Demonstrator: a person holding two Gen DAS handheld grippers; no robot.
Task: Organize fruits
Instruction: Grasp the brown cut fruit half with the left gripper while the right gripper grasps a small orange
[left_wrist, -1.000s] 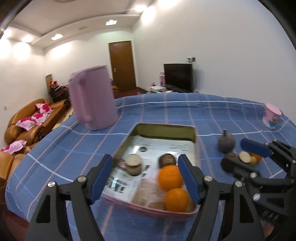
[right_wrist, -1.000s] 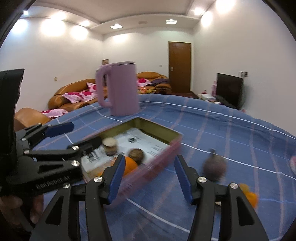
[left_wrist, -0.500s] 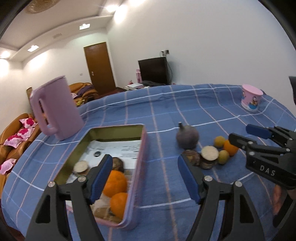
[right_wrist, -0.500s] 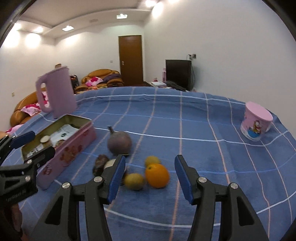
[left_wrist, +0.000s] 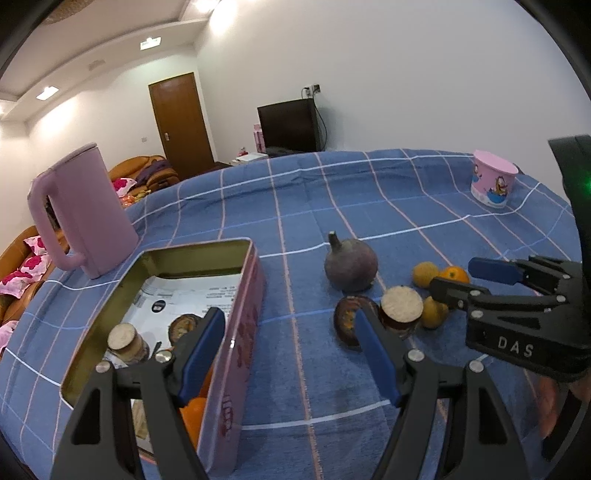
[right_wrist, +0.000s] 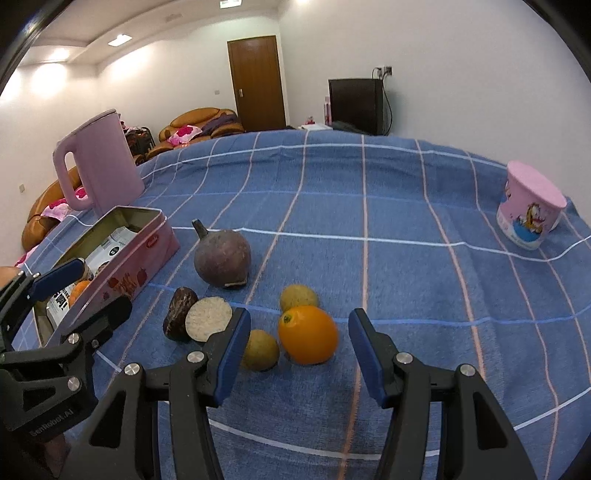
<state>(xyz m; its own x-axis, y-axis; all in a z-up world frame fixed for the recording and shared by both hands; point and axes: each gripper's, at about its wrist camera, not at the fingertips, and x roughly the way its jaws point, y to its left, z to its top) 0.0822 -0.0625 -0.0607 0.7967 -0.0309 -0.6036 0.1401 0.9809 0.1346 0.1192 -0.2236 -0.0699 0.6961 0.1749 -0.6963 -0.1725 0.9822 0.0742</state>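
A pink tin (left_wrist: 251, 266) (right_wrist: 147, 254) holds two oranges (left_wrist: 192, 413), a pale-faced cut piece (left_wrist: 123, 341) and a dark piece (left_wrist: 183, 326). Loose on the blue checked cloth lie a round purple fruit (right_wrist: 222, 256), a dark half (right_wrist: 179, 317), a pale cut piece (right_wrist: 208, 319), two small yellow-green fruits (right_wrist: 260, 349) and an orange (right_wrist: 308, 334). My right gripper (right_wrist: 299, 350) (left_wrist: 465, 282) is open, the orange just ahead of its fingertips, untouched. My left gripper (left_wrist: 290, 354) (right_wrist: 85, 295) is open and empty beside the tin's right wall.
A tall pink kettle (left_wrist: 85, 214) (right_wrist: 98, 162) stands behind the tin. A pink cartoon cup (right_wrist: 530, 210) (left_wrist: 493, 182) sits at the far right of the table. Sofas, a door and a television are beyond the table edge.
Both views have swung right, from the tin to the loose fruit. The right gripper has come down closer to the orange and small fruits. Neither gripper's jaws changed.
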